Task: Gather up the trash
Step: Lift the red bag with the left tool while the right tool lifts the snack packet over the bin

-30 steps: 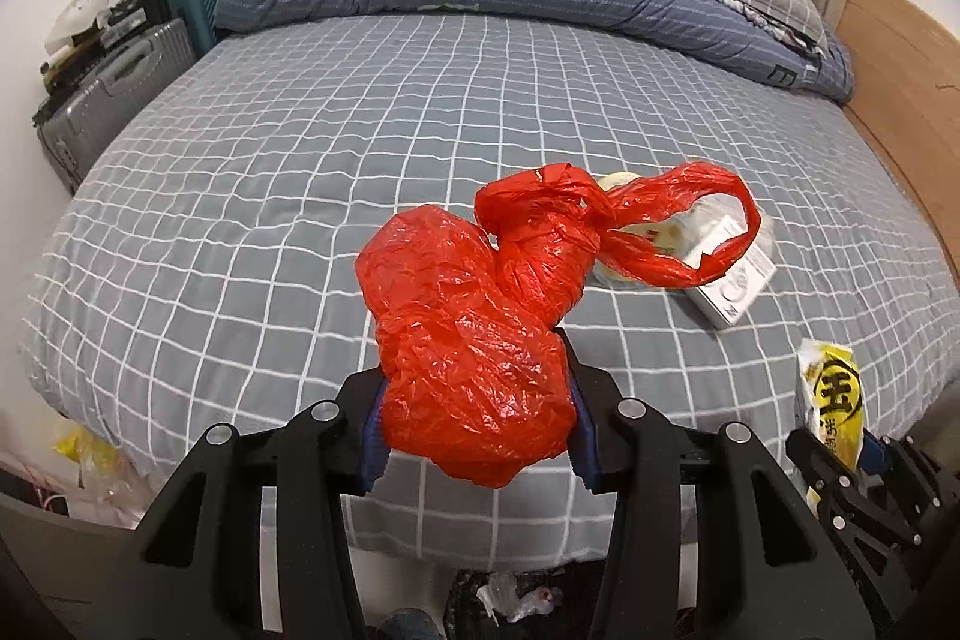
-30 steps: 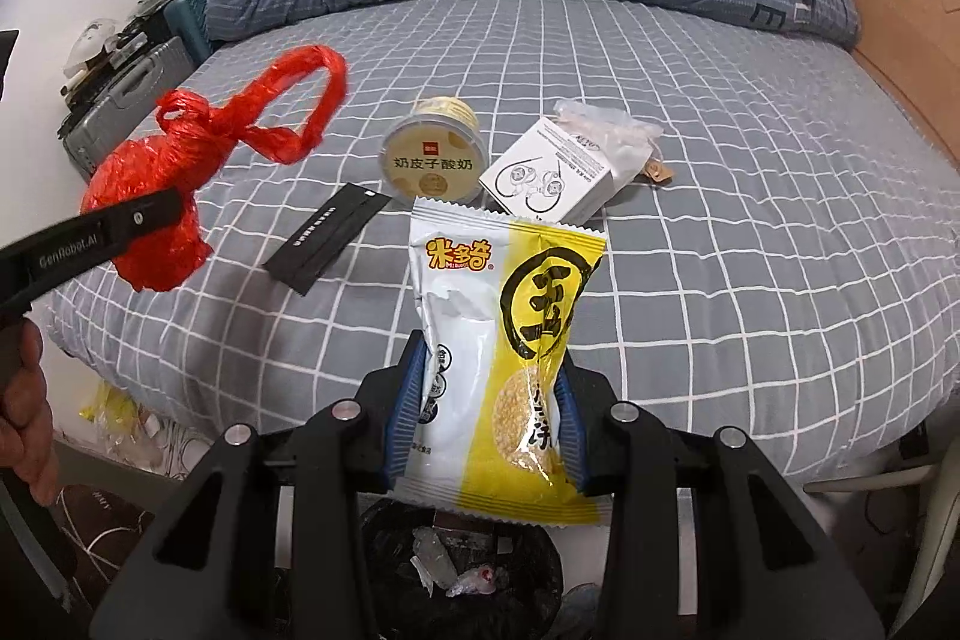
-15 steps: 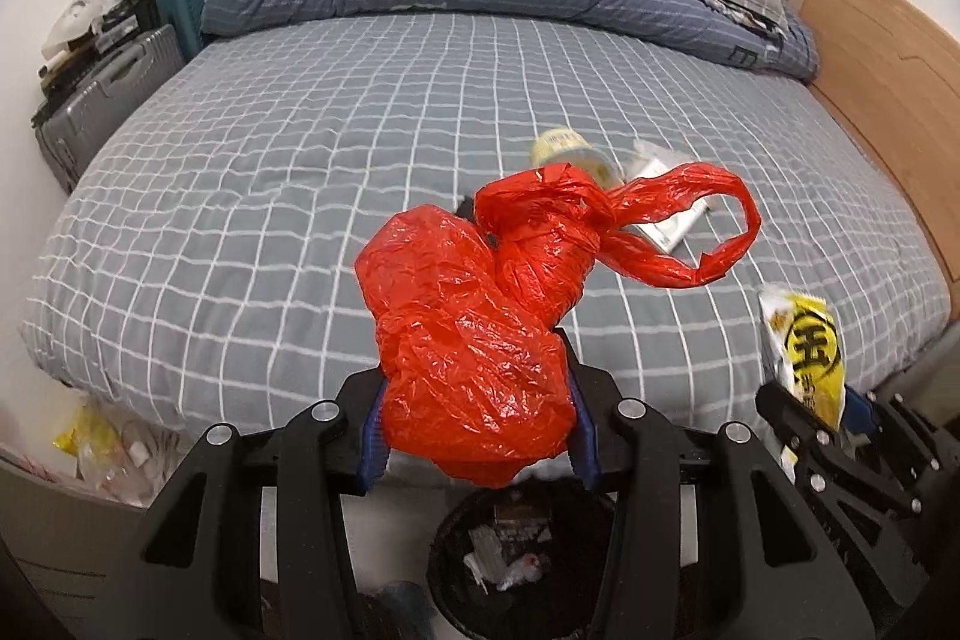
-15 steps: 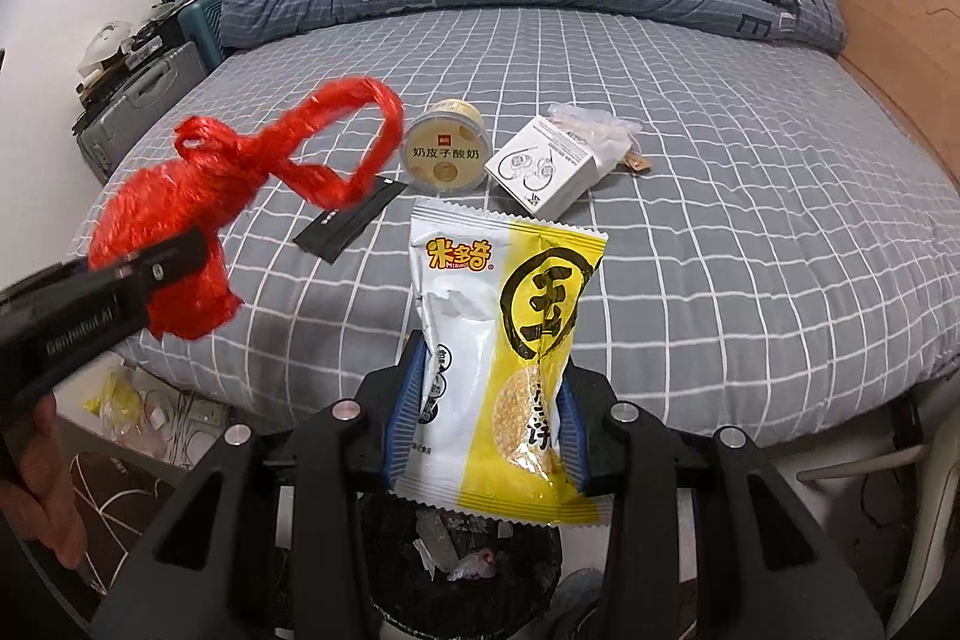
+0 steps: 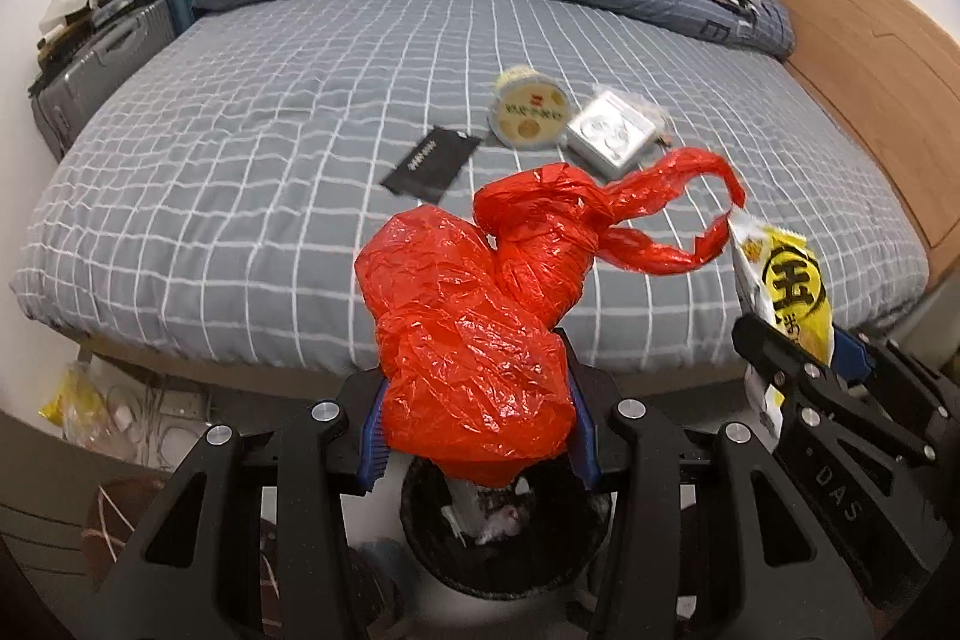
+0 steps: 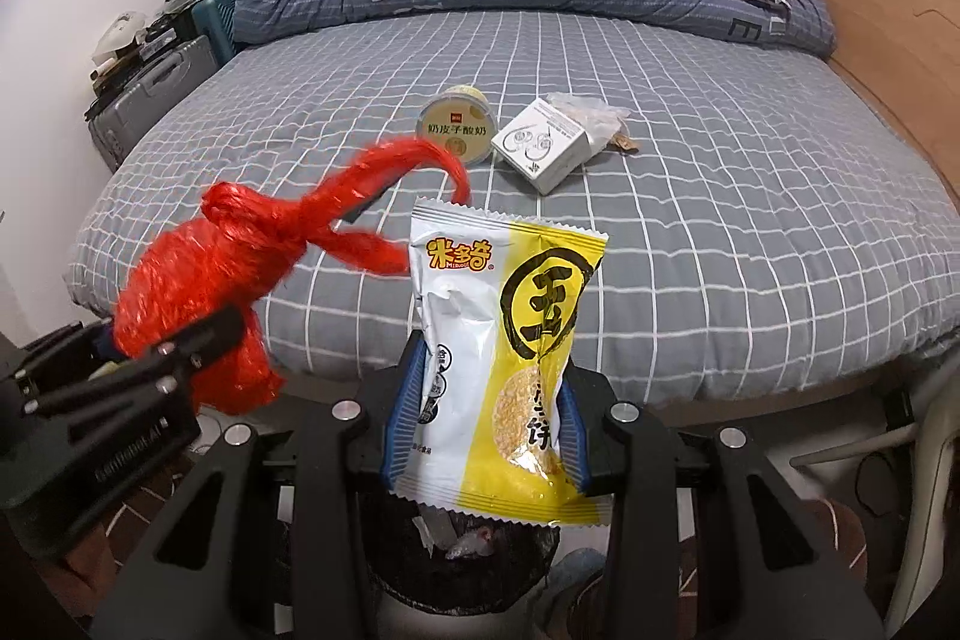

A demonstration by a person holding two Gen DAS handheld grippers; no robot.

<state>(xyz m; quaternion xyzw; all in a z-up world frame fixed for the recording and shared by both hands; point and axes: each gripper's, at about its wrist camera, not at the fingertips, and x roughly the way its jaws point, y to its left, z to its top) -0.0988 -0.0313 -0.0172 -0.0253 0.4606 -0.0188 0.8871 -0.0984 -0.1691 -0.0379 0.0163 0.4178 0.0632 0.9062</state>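
The knotted red plastic bag (image 5: 474,358) sits at lower centre of the left wrist view, clamped between the 2 blue-padded jaws of the left gripper (image 5: 477,436); its crinkled body bulges above the jaws and a twisted handle loop reaches toward the right edge of the frame. In the right wrist view the yellow and white foil snack packet (image 6: 504,364) stands upright at lower centre, pinched between the jaws of the right gripper (image 6: 489,430), its crimped top edge level with the foot of the bed.

Directly beneath each held item lies the round black trash bin (image 5: 510,544), its rim open and crumpled white scraps visible inside. Both grippers hang past the front edge of the grey grid-patterned bed (image 5: 240,148), over the floor.

On the bed, upper centre, rest 3 loose items: a flat black sachet (image 5: 431,163), a round yellow-lidded yoghurt cup (image 5: 528,115) tipped on its side, and just beside it a small white box (image 5: 609,133). The bed's left half is bare. A wooden bed frame (image 5: 870,58) borders the right edge.
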